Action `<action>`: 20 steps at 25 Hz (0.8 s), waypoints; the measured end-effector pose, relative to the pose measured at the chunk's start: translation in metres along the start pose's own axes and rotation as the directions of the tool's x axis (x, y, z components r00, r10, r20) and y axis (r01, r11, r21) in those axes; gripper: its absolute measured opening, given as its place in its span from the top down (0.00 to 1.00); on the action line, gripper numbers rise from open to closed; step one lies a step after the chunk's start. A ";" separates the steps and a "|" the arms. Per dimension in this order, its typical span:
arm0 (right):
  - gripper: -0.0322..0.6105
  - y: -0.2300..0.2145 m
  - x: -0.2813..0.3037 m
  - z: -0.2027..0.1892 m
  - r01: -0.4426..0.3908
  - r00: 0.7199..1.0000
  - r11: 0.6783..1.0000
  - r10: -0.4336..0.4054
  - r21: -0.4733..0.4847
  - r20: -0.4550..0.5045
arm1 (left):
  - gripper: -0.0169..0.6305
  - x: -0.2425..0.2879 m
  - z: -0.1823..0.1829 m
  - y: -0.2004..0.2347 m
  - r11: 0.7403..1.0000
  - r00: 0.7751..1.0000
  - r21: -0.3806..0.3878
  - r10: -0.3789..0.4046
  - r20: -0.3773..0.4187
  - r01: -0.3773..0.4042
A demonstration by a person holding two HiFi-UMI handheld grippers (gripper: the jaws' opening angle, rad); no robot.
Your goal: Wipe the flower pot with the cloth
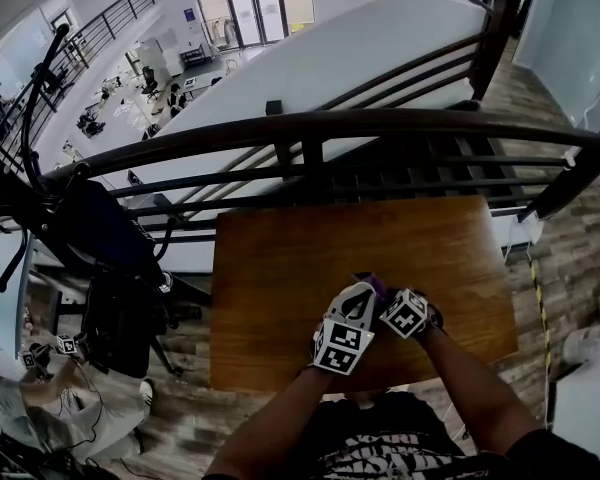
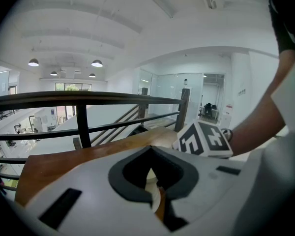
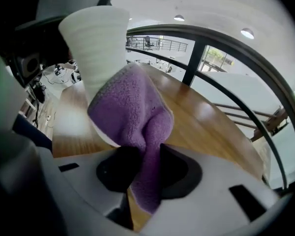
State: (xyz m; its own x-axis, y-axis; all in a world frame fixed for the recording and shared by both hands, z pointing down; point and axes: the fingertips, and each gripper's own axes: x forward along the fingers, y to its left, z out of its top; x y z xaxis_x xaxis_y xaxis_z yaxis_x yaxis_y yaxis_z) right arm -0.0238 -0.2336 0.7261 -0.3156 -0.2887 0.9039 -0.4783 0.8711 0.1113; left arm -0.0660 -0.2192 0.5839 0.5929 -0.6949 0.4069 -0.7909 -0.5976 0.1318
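Right gripper (image 3: 143, 159) is clamped on cloth (image 3: 130, 107), pressed against flower pot (image 3: 96, 38) pinched by left gripper (image 2: 152, 175); wiping judged under way; sustained contact needed next

- right gripper (image 3: 148, 156): jaws clamped on a purple cloth (image 3: 132, 109); a short tail of it hangs back between the jaws toward the camera
- cloth is fleecy and bunched into a thick wad just ahead of the jaw tips
- flower pot (image 3: 96, 38): white, ribbed, ahead and up-left of the jaws, tilted, wide end farthest from the gripper
- the wad lies against the pot's near end and covers part of its side
- wooden table (image 3: 206, 117) lies under and beyond the jaws, glossy
- dark railing (image 3: 236, 53) curves past the table's far edge, one post (image 3: 195, 63) ahead and right
- lower floor beyond the rail at left, too small to read
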 end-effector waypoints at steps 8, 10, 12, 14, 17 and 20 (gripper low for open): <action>0.79 -0.026 0.008 0.049 0.039 0.997 0.979 -0.025 -0.199 0.074 | 0.97 0.001 0.000 0.000 1.000 1.000 -0.002 0.003 -0.002 -0.003; 0.79 -0.026 0.010 0.050 0.027 0.997 0.970 -0.010 -0.243 0.072 | 0.97 0.002 0.001 0.000 1.000 1.000 0.001 0.004 -0.005 -0.004; 0.80 -0.020 0.013 0.040 -0.010 0.999 0.963 0.021 -0.268 0.040 | 0.97 0.002 0.000 0.002 1.000 1.000 0.004 0.006 -0.009 -0.006; 0.80 -0.009 0.012 0.024 -0.044 0.999 0.965 0.050 -0.259 0.017 | 0.97 0.002 0.000 0.003 1.000 1.000 0.007 0.008 -0.011 -0.008; 0.80 0.009 0.003 0.002 -0.064 0.997 0.984 0.069 -0.169 0.025 | 0.97 0.003 -0.001 0.004 1.000 1.000 0.014 0.014 -0.015 -0.014; 0.80 0.035 -0.007 -0.015 -0.103 0.994 0.990 0.107 -0.097 0.035 | 0.97 0.003 0.000 0.005 1.000 1.000 0.020 0.019 -0.017 -0.018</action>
State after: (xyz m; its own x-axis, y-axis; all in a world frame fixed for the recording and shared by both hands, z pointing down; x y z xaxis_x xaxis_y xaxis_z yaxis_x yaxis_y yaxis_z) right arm -0.0257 -0.1949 0.7296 -0.3936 -0.2078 0.8955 -0.3611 0.9308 0.0573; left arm -0.0682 -0.2241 0.5858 0.5752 -0.6990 0.4248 -0.7985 -0.5925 0.1064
